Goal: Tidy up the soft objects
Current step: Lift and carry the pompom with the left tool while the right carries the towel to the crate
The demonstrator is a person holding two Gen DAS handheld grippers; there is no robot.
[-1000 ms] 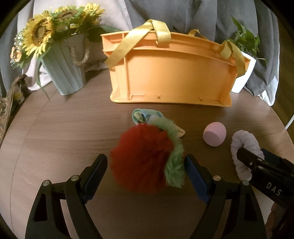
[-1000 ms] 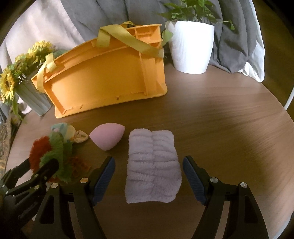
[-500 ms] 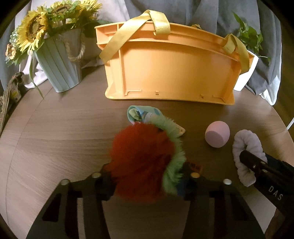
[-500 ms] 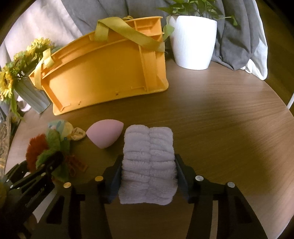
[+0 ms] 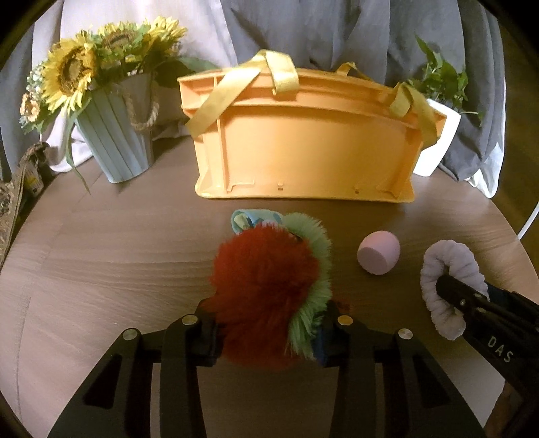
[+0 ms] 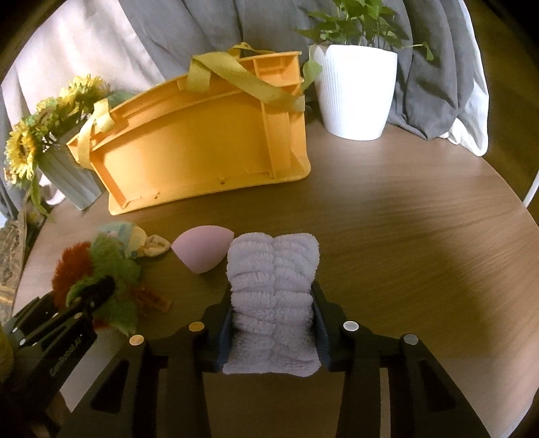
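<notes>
My left gripper (image 5: 266, 332) is shut on a fluffy red and green pom-pom (image 5: 266, 286), held just above the round wooden table (image 5: 101, 269). It also shows in the right wrist view (image 6: 91, 273). My right gripper (image 6: 271, 333) is shut on a lilac fluffy headband (image 6: 273, 286), also seen in the left wrist view (image 5: 448, 286). A pink sponge egg (image 6: 202, 247) lies between them. A pale blue-yellow cloth item (image 5: 251, 217) lies behind the pom-pom. An orange basket (image 5: 303, 145) with yellow straps stands behind.
A sunflower bunch in a pale blue vase (image 5: 114, 141) stands at the back left. A white plant pot (image 6: 353, 91) stands at the back right. Grey and white cloth (image 5: 337, 30) hangs behind the table. A small orange clip (image 6: 151, 300) lies by the pom-pom.
Both grippers have closed from open: the left on the pom-pom, the right on the headband. Both items have risen slightly off the table.
</notes>
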